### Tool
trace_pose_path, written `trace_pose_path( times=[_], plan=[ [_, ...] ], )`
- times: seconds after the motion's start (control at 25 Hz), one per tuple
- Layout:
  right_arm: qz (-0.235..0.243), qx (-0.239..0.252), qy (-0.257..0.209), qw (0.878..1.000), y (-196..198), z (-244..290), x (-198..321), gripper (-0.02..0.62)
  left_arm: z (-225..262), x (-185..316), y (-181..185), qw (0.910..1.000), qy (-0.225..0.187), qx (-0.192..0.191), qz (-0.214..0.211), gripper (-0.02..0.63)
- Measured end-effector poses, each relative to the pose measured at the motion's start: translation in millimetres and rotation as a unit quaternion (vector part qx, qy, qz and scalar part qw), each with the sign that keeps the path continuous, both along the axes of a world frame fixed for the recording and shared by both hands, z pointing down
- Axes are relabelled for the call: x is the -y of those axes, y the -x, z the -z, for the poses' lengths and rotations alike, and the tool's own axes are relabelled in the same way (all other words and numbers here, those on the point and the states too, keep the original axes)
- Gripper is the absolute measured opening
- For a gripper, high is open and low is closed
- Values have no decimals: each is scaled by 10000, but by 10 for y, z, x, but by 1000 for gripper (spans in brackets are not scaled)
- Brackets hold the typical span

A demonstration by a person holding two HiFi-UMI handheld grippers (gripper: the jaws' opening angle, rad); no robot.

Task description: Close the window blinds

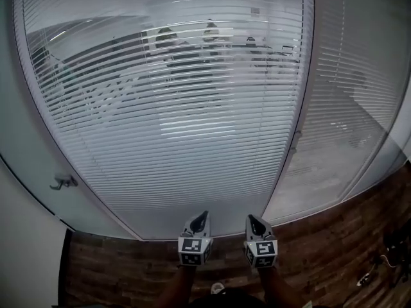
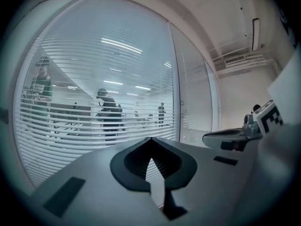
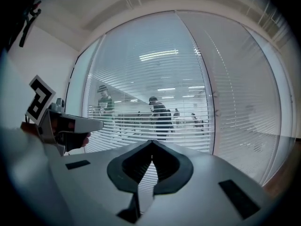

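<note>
White slatted window blinds (image 1: 167,108) hang behind the glass wall in front of me; their slats are tilted apart, so people and desks show through. A second blind panel (image 1: 350,101) hangs to the right of a white post. Two small knobs (image 3: 216,102) sit on that post. My left gripper (image 1: 205,216) and right gripper (image 1: 251,218) are held side by side low in the head view, short of the glass. Both are shut with nothing between the jaws. In each gripper view the tips (image 2: 150,138) (image 3: 152,141) meet, pointing at the blinds.
A metal door handle (image 1: 62,183) sticks out from the frosted panel on the left. Dark wood-patterned floor (image 1: 321,262) runs below the glass. Cables (image 1: 382,265) lie on the floor at the far right. Several people stand or sit behind the glass.
</note>
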State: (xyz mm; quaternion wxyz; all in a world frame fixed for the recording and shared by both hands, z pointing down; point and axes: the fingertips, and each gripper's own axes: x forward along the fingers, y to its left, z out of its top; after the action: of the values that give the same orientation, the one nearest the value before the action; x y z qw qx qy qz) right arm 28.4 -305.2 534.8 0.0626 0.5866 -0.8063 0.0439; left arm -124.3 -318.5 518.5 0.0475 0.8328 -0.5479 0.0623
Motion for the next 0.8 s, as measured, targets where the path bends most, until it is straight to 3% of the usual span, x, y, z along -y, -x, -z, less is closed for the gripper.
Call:
trace_pose_path(
  times=[0.16,0.36,0.56,0.8],
  plan=[
    [-233,-65,38,9997,29,-18,98,2,-92,74,21,9997,-92,131,-183,-5],
    [-301,-93,19,9995,31,15,213,2,-6,139,-67,9992,-129,15,-370,-5],
    [-474,-97,32,9988,-91,-140,343,2,-119,250,-142,9984,-225,345,-388,-5],
    [-488,-79,22,9988,-279,-310,479,2,-262,437,-290,9984,-314,300,-372,-5]
  ],
)
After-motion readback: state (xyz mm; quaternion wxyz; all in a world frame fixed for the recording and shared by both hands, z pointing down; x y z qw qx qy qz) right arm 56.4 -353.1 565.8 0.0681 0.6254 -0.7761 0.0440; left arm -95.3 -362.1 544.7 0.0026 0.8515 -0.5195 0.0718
